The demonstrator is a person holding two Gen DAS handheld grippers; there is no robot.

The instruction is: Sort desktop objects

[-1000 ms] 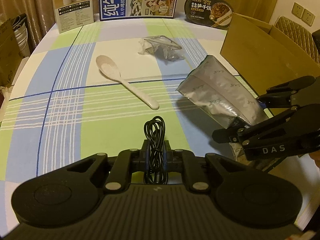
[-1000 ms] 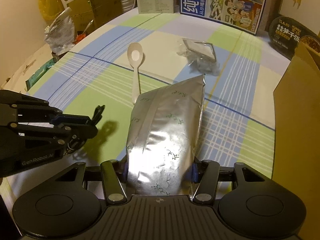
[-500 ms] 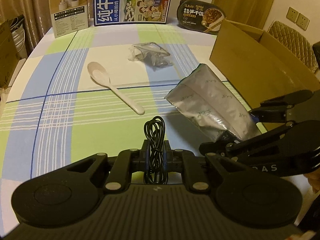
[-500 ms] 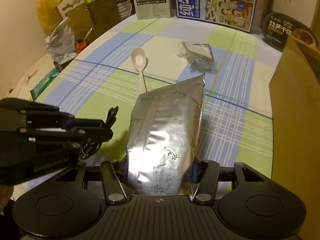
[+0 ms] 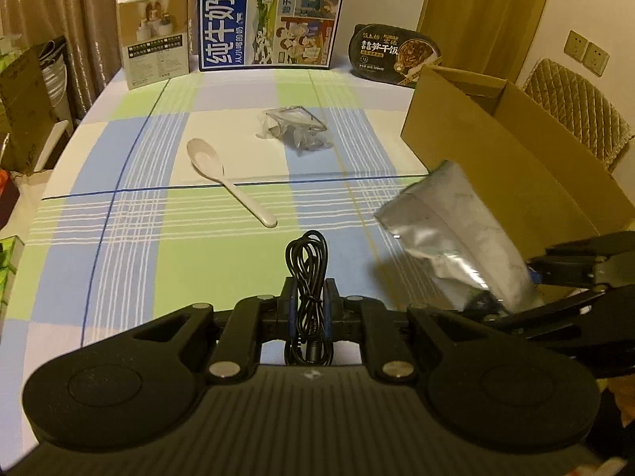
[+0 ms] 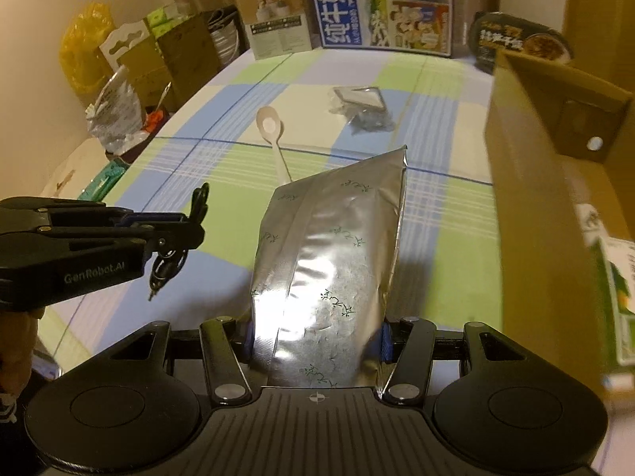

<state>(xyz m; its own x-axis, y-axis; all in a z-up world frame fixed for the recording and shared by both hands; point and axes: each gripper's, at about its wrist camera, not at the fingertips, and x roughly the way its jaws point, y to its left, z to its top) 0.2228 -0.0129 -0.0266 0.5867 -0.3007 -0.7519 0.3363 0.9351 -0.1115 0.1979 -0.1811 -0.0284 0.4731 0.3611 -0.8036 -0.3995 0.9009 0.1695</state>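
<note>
- My right gripper [image 6: 317, 341] is clamped on the lower end of the silver foil pouch [image 6: 333, 254], which stands lifted off the checked tablecloth [image 5: 131, 238], just beside the open cardboard box [image 6: 528, 182].
- My left gripper [image 5: 307, 309] pinches a coiled black cable [image 5: 308, 273] between its fingers, held above the cloth.
- To do this well, I judge the pouch must rise over the box wall before I let go, top leading, so it does not catch the rim.
- I should keep the two grippers apart; they sit near each other.
- The white spoon [image 5: 226, 178] and a clear plastic bag [image 5: 295, 129] lie unsorted mid-table.
</note>
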